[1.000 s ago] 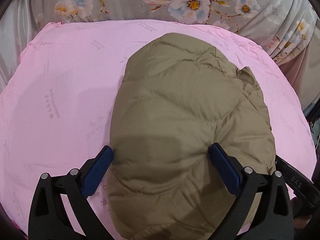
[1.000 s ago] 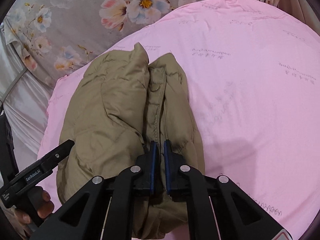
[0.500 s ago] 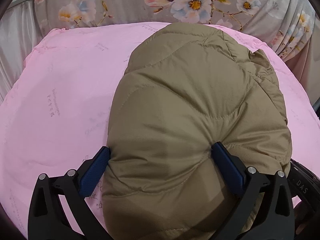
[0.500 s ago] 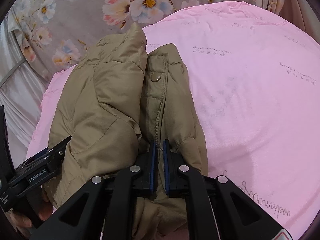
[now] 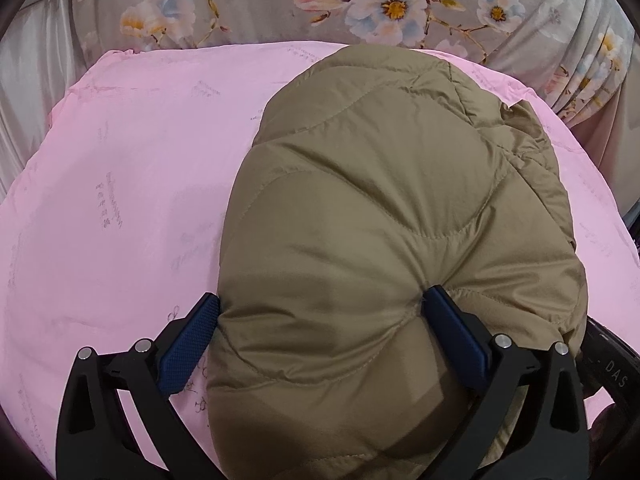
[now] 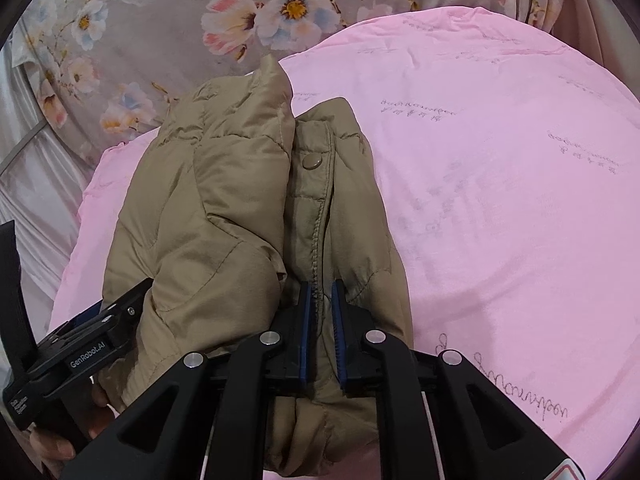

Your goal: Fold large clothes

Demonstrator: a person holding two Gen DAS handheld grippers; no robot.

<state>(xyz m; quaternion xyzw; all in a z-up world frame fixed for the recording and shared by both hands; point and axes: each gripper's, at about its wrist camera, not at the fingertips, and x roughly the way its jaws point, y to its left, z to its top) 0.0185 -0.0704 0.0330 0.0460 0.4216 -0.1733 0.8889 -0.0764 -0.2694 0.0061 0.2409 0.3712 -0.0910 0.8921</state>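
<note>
A khaki puffer jacket [image 5: 384, 216] lies bunched and folded on a pink sheet [image 5: 120, 184]. My left gripper [image 5: 320, 304] has its jaws wide, clamped around a thick puffy fold of the jacket that bulges between the blue pads [image 5: 188, 340]. In the right wrist view the same jacket [image 6: 224, 200] shows its snap button placket [image 6: 310, 162]. My right gripper [image 6: 320, 292] is nearly closed, pinching the jacket's placket edge between its blue pads. The left gripper body [image 6: 80, 352] and the hand holding it show at lower left.
The pink sheet [image 6: 500, 184] covers a rounded surface, with open sheet to the right of the jacket. A grey floral fabric [image 5: 360, 4] lies behind it. Pale curtain-like cloth [image 6: 36, 184] hangs at the left.
Both grippers have kept their hold and carried the jacket up and forward. Its far end now reaches the sheet's back edge, and the snap button has come into view.
</note>
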